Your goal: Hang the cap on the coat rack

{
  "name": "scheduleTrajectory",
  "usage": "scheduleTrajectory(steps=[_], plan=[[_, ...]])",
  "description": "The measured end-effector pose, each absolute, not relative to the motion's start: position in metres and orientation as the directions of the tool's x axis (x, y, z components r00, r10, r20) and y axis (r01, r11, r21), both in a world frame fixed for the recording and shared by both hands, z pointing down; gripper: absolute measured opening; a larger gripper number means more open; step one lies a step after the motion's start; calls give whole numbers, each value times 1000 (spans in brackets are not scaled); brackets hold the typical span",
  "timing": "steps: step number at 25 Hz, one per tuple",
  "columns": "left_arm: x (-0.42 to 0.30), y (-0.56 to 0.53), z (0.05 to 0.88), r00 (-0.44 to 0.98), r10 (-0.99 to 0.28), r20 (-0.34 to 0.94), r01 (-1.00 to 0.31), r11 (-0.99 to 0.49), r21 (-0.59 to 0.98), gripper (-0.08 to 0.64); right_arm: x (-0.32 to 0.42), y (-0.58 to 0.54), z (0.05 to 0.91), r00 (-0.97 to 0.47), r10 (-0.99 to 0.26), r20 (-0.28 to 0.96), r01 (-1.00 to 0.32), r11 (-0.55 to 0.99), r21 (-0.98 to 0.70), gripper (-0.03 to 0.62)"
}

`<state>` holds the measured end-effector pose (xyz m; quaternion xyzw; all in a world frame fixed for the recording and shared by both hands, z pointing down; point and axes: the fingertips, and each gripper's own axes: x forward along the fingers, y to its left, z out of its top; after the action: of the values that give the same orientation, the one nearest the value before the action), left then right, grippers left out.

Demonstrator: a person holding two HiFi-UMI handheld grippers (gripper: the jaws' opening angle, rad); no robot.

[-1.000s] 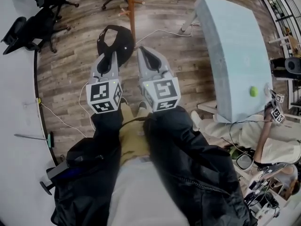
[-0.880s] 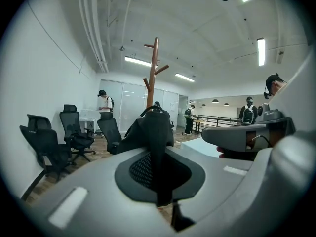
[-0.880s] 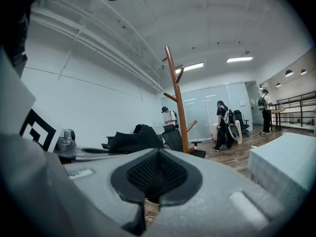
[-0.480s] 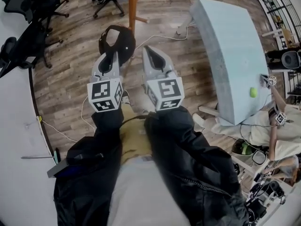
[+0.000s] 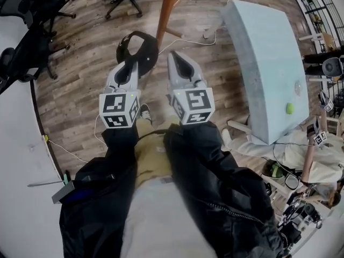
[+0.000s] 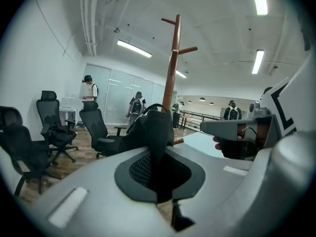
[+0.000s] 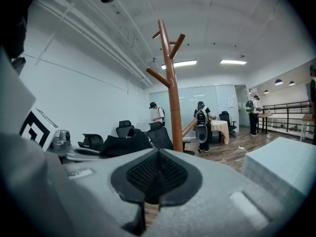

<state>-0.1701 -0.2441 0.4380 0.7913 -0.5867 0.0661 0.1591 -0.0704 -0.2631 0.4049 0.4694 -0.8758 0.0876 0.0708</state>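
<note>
1. The left gripper [image 5: 131,64] has its jaws clamped on a fold of the black cap [image 5: 141,44], as they were a second ago. The cap hangs off the jaw tips on the near side of the coat rack [image 5: 166,9].
2. The right gripper [image 5: 177,59] is level with the left one, just right of the cap. Its jaws are together with nothing between them.
3. Over the last second the pair has kept its pose while the head view swung. The rack's pole, upright at top centre before, now slants to the right, and its foot lies just beyond the cap. I judge this to be the carry to the rack, with the lift to a peg not yet begun.
4. In the left gripper view the rack's pegs [image 6: 183,50] stand well above the cap [image 6: 153,127], with open air around them.
5. Right of the rack, the pale blue tabletop [image 5: 263,52] presents a long edge towards the right gripper, so swings that way are limited.
6. Left of the rack, office chairs [image 6: 94,127] crowd the floor.
7. Beyond the rack stand people [image 7: 157,113], well apart from it.
</note>
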Motion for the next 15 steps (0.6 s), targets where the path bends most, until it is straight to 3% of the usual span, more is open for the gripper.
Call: scheduleTrajectory(steps=[15], plan=[[-160, -253, 541, 309, -795, 522, -949, -224, 221, 6, -61, -287, 446, -609, -735, 300, -789, 599, -135, -5]])
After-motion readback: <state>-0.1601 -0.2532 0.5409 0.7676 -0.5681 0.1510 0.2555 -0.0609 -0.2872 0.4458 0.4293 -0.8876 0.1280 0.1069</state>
